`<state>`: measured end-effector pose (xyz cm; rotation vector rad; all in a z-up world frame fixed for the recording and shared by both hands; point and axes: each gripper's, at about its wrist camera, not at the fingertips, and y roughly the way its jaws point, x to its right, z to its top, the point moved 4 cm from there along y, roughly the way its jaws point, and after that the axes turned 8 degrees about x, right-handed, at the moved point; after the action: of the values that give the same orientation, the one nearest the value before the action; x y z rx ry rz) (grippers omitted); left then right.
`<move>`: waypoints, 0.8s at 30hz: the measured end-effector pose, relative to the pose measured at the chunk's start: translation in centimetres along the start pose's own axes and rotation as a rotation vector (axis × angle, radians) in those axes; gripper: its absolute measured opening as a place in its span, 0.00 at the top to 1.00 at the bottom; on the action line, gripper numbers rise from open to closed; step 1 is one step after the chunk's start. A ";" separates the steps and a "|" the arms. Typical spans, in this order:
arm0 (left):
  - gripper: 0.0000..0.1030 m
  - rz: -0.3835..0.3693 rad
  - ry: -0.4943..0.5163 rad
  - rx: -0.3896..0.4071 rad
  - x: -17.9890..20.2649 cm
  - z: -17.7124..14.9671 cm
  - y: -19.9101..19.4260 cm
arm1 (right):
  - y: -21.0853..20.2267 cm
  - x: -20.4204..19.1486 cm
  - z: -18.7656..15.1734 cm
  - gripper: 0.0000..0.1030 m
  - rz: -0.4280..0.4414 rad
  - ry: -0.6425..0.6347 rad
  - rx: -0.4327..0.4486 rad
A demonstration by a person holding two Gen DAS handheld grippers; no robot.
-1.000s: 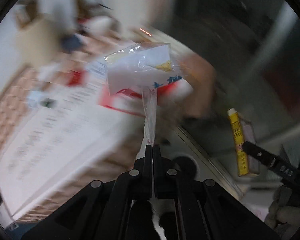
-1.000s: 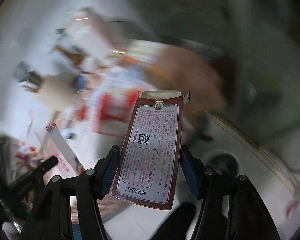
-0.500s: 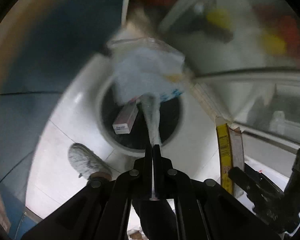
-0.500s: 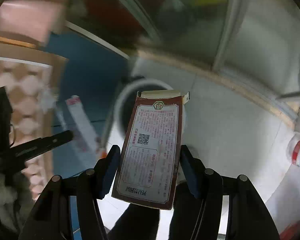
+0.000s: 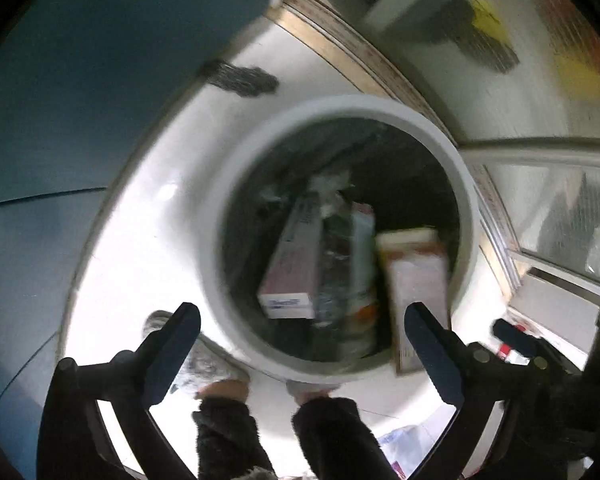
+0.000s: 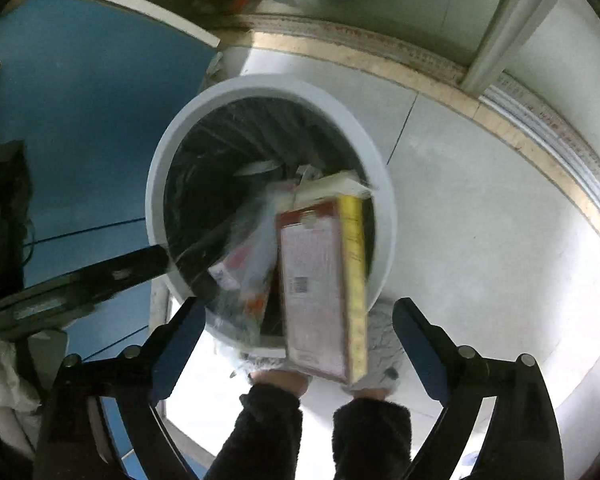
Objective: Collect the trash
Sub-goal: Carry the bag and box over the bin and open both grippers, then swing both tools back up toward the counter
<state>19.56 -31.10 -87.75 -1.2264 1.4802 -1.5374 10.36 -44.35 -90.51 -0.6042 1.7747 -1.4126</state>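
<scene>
Right wrist view: both grippers [image 6: 294, 320] [image 5: 302, 326] spread, blurred red box [image 6: 320, 284] over bin [image 6: 172, 160].

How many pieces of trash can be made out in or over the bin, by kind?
Cardboard boxes: 2 (long pale box, red-brown box)
Bags: 1 (clear plastic bag)
Total: 3; smaller scraps are too blurred to count.
</scene>
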 end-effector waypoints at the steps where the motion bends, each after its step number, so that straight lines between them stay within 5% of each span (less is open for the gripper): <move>1: 0.00 0.027 0.008 0.013 -0.3 0.0 -0.5 | -0.1 0.2 0.1 0.03 -0.007 0.002 0.007; 11: 0.00 0.220 0.085 0.195 -0.6 -1.0 -6.6 | -4.8 -1.3 0.6 0.00 -0.231 -0.125 0.093; 24: 0.00 0.207 0.056 0.215 1.4 -6.0 -17.7 | -17.4 -4.4 -2.1 0.00 -0.308 -0.181 0.183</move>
<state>15.98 -27.90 -69.64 -0.8852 1.3884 -1.5541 9.58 -44.46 -72.40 -0.9047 1.4355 -1.6480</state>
